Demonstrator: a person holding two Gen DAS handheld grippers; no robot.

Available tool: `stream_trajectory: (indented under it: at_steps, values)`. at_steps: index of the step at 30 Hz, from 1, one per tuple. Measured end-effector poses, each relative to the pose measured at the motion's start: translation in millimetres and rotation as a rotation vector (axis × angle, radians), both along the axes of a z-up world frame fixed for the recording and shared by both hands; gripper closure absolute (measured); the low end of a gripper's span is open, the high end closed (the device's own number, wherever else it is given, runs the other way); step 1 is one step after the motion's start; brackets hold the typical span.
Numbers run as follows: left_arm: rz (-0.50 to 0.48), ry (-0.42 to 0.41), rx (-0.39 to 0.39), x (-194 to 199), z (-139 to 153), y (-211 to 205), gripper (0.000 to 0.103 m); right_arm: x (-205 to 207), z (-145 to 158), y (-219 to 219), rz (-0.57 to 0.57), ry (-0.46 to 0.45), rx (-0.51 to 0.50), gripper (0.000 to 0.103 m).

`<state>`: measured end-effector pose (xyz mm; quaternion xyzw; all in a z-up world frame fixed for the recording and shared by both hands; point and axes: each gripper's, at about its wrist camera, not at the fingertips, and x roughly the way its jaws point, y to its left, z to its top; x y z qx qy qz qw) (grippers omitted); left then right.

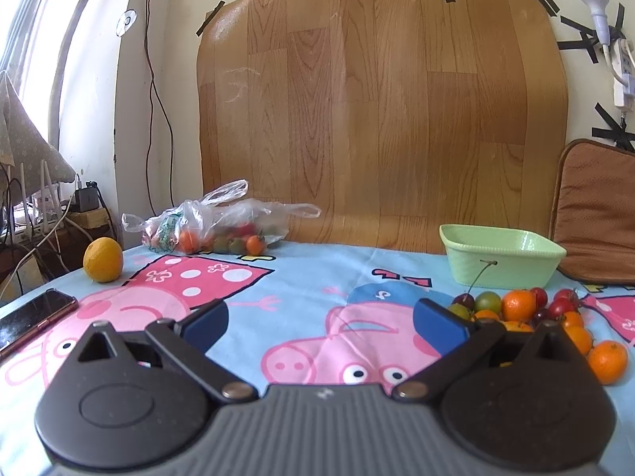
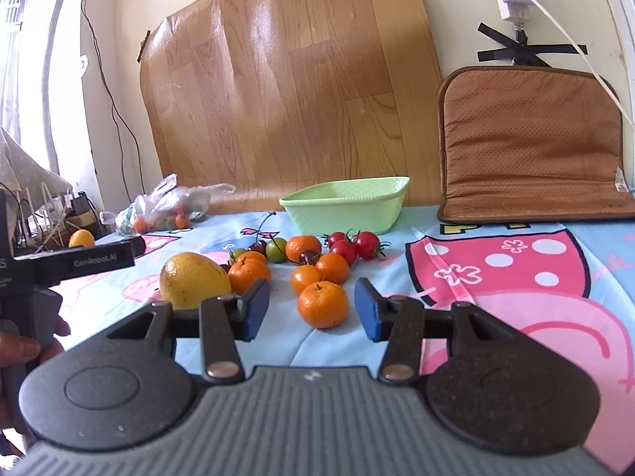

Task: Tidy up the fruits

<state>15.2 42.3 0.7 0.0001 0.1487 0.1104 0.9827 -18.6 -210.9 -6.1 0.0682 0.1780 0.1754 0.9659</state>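
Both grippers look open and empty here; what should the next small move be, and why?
Probably ease the right gripper forward around the nearest mandarin and close. Its jaws are open, the fruit sits just ahead between the fingertips, slightly apart from the pile, and the green bowl behind is empty. The left gripper faces only bare cloth.

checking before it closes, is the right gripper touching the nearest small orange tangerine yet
Apart. The right wrist view shows the right gripper open, with tablecloth visible between each blue pad and the nearest small orange tangerine.
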Motion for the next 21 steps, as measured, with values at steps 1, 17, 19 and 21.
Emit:
stream_trajectory:
  at_steps: [1,17,19,21]
  values:
    - [0.001,0.002,-0.002,0,0,1,0.0,0,0,0,0.005,0.004,0.004,0.052]
    - [-0.261,-0.011,-0.043,-44,43,-23,0.0,47,22,-69,-0.071,0.038,-0.055,0.052]
    - [-0.341,-0.013,-0.038,-49,45,-38,0.0,55,21,-72,-0.059,0.066,-0.033,0.052]
    - [-0.409,-0.005,-0.038,-50,45,-51,0.0,61,21,-71,-0.045,0.084,-0.02,0.052]
